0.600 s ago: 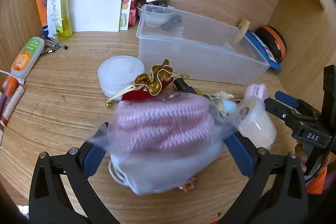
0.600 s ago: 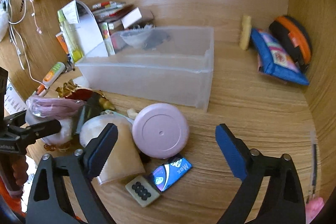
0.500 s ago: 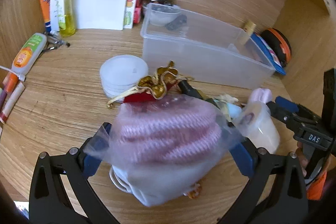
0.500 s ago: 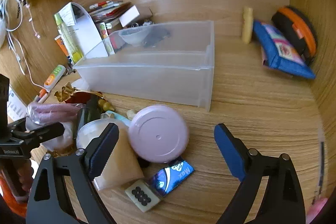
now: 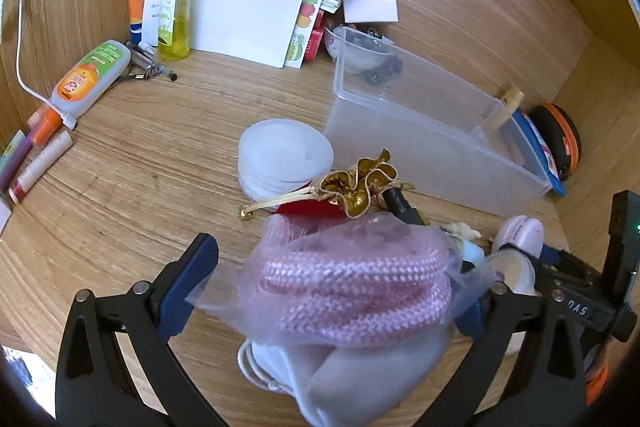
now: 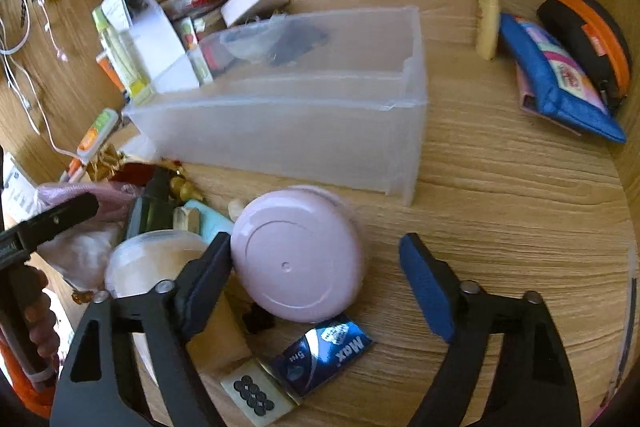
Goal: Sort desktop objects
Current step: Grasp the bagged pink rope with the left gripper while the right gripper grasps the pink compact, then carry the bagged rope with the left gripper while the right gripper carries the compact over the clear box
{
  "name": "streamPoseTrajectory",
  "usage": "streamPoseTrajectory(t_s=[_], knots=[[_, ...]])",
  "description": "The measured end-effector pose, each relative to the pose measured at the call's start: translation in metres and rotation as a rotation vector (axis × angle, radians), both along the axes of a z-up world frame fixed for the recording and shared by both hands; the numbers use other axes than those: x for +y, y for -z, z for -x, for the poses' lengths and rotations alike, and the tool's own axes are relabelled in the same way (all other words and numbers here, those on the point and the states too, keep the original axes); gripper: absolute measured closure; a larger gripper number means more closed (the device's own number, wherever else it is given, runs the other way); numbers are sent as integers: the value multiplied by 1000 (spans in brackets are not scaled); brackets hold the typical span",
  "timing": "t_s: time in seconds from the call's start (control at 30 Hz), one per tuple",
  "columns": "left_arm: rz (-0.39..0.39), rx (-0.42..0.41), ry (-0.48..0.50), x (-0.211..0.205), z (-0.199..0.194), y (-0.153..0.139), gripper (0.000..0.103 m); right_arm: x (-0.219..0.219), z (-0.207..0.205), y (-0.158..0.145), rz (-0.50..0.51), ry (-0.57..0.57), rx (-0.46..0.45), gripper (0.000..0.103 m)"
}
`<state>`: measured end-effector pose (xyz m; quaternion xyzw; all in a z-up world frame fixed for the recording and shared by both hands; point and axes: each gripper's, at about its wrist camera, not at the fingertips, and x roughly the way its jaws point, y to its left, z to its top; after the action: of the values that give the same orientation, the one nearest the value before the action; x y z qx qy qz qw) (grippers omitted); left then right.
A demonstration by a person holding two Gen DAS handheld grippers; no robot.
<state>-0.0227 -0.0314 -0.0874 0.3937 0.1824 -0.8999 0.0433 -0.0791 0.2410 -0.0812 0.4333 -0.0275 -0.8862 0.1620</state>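
Your left gripper (image 5: 332, 291) has its fingers set wide around the bagged pink rope (image 5: 352, 291); the right finger is hidden behind the plastic, so I can't tell if it's truly pinched or just cradled, and the left finger stands apart from the bag. The rope bag sits above the clutter pile, near the clear bin (image 5: 432, 131). Your right gripper (image 6: 316, 275) has fingers spread, empty, the left finger touching the pink round case (image 6: 298, 253) on the worktop (image 6: 500, 207). Risks: slick loose plastic could slip out of a weak hold; the white pouch (image 5: 360, 375) below may snag and drag along; the right finger could shove the case into the beige tub (image 6: 160, 263).
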Motion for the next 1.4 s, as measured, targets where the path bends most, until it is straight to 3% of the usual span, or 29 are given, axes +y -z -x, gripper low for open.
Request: streamPoseTrajectory(t_s=[0.07,0.13,0.3,0.53,0.83,1.13,1.4], knots=[[-8,1,3,1,3,1,20,-2,3,4,13,-15,-18,37],[-9,3,11,2,4,2,28,-1,3,4,30,-13,-19,40],[40,34,2,5,4,1,33,0,2,4,29,1,-13,40],[83,55,4,8,-2,-4,34,1,-5,-10,19,9,51,40],[122,148,37,16,-20,-37,35,3,-9,-30,45,22,116,40],[81,180,78,17,-21,-55,35,4,-12,-47,67,24,169,40],[81,234,157,16,-21,-87,35,5,-12,-65,69,24,218,40]])
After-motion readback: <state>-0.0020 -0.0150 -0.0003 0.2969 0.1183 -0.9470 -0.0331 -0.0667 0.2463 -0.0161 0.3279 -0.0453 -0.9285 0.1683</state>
